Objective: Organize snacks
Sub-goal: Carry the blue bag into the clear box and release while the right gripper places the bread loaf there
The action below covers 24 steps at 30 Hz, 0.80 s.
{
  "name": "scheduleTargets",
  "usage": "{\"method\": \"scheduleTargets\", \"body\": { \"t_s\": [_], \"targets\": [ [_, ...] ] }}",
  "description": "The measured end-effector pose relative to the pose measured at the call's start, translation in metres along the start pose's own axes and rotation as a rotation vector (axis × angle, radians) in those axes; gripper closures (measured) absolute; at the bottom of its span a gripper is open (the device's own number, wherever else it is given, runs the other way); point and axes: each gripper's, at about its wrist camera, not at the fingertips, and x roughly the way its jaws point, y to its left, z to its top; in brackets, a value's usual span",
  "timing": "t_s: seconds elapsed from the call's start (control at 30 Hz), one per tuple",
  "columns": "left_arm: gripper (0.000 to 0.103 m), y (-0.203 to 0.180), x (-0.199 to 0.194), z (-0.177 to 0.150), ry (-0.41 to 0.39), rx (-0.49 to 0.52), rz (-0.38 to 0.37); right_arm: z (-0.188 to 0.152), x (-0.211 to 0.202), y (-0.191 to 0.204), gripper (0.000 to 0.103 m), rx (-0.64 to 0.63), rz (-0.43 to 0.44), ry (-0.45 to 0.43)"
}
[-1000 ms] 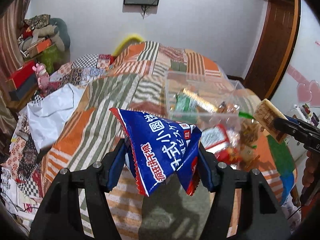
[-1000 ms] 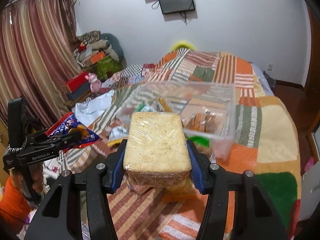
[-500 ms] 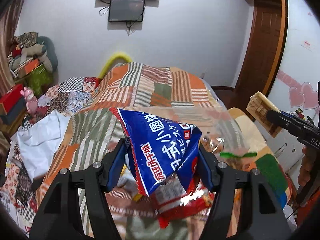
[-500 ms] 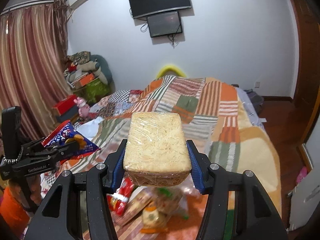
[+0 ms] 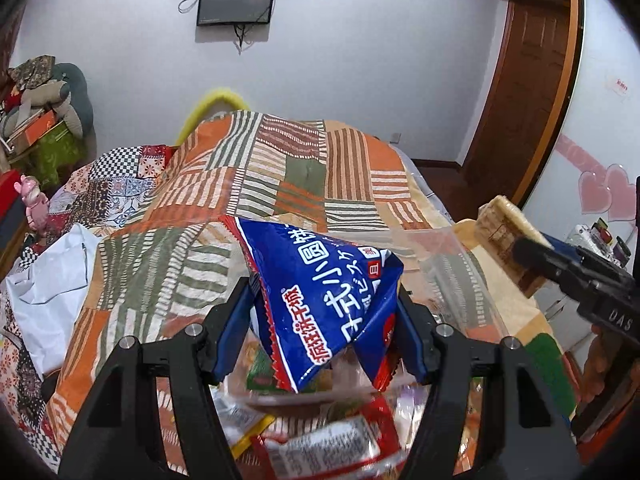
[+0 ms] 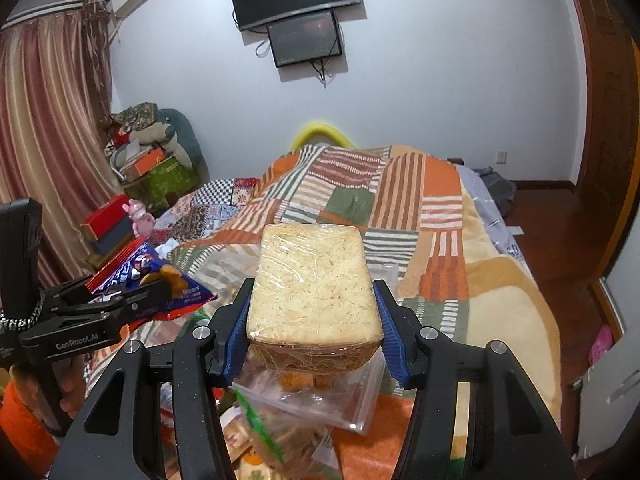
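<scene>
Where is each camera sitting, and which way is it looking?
Left wrist view: sits on the left gripper, looking along it over the quilted bed toward the wall screens; shows its own fingers clamping a blue snack bag.
Right wrist view: sits on the right gripper, facing the same way; shows its fingers clamping a wrapped noodle block.
Shared: bed, screens, and each view sees the other gripper beside it.

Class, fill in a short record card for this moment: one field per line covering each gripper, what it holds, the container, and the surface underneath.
Left gripper: shut on blue snack bag
Right gripper: shut on wrapped noodle cake
Container: clear plastic bin, below both grippers, snacks inside
Surface: patchwork blanket on bed
Loose item: red snack packet near camera, blurred
</scene>
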Motion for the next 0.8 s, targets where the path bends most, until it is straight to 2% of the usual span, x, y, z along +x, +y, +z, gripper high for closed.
{"method": "scheduleTargets", "body": {
  "t_s": [0.17, 0.4, 0.63, 0.8],
  "targets": [
    [0.038, -0.008, 0.030, 0.002, 0.043, 0.017, 0.004, -0.003, 0.024, -0.007, 0.051, 0.007, 0.000, 0.053],
    [0.038, -0.014, 0.073, 0.002, 0.155, 0.009, -0.023, -0.008, 0.051, -0.015, 0.051, 0.011, 0.003, 0.130],
    [0.038, -0.028, 0.095, 0.001, 0.193, 0.069, -0.005, -0.012, 0.068, -0.017, 0.051, -0.006, 0.009, 0.178],
    [0.034, -0.025, 0.103, 0.001, 0.213, 0.054, 0.016, -0.012, 0.071, -0.012, 0.050, -0.043, -0.010, 0.185]
  ]
}}
